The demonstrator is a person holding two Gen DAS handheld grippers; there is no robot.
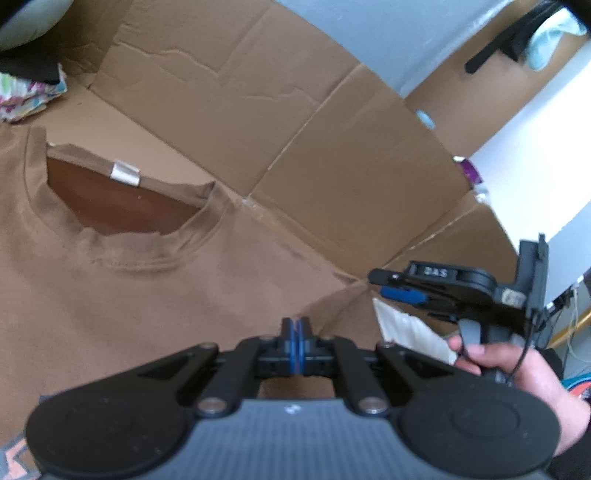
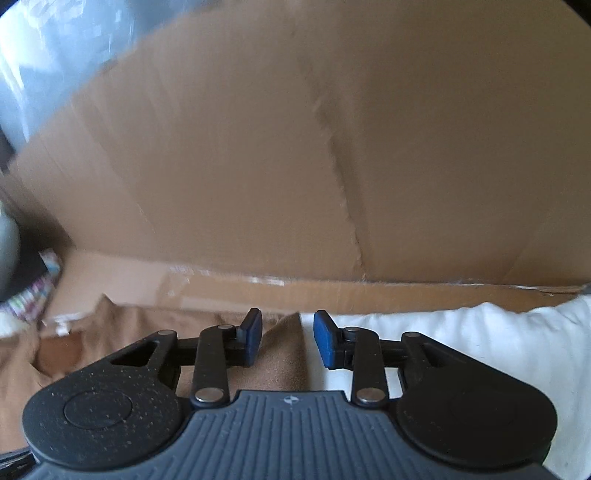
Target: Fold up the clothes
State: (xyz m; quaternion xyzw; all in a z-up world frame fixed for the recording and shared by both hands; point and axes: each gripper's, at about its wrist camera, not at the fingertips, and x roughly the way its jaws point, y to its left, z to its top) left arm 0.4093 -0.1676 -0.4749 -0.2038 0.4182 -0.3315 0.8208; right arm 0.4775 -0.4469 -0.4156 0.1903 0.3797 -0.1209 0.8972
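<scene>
the brown t-shirt (image 1: 155, 295) lies spread flat, collar at 10 o'clock, no fold visible. left gripper (image 1: 295, 334) jaws pressed together, apparently empty; right gripper (image 2: 287, 338) jaws wide over the shirt's edge beside white cloth (image 2: 461, 343).

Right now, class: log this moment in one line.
left claw shut, empty | right claw open | brown T-shirt flat, unfolded | cardboard beneath

Flattened cardboard sheets (image 1: 332, 155), creased and taped at the seams, stand as a backdrop ahead of both grippers. Grey-blue wall (image 1: 388, 33) above. Bright white wall (image 1: 535, 147) to the right of the left gripper. Daylight, soft.
</scene>
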